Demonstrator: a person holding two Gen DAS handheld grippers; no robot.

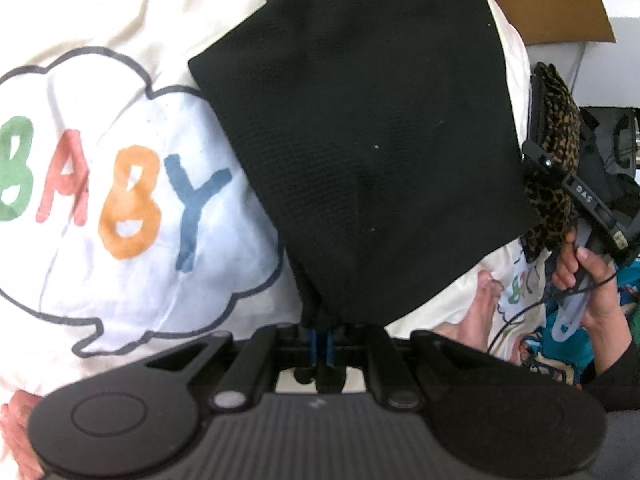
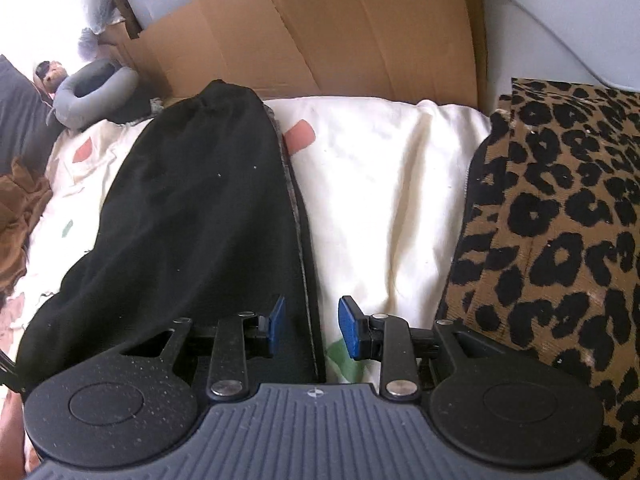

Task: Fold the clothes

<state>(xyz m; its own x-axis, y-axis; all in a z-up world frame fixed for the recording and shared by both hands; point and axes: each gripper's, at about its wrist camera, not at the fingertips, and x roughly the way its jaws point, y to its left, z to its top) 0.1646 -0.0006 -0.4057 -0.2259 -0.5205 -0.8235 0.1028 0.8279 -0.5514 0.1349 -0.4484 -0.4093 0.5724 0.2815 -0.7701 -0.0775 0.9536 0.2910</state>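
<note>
A black garment [image 1: 360, 120] lies over a cream bedsheet [image 1: 100, 20] printed with a cloud and the word BABY. My left gripper [image 1: 324, 346] is shut on the near end of that black garment, whose cloth bunches between the blue pads. In the right wrist view the same black garment [image 2: 192, 216] stretches away on the left. My right gripper [image 2: 311, 326] is open and straddles its right edge, with one blue pad [image 2: 277, 324] over the black cloth and the other over the cream sheet [image 2: 384, 200]. In the left wrist view a hand [image 1: 584, 280] holds the right gripper's handle.
A leopard-print cloth [image 2: 560, 232] lies at the right, also seen bunched in the left wrist view [image 1: 556, 160]. Flattened cardboard [image 2: 320, 32] stands behind the bed. A grey neck pillow [image 2: 92, 92] and a brown cloth [image 2: 20, 220] sit at the left.
</note>
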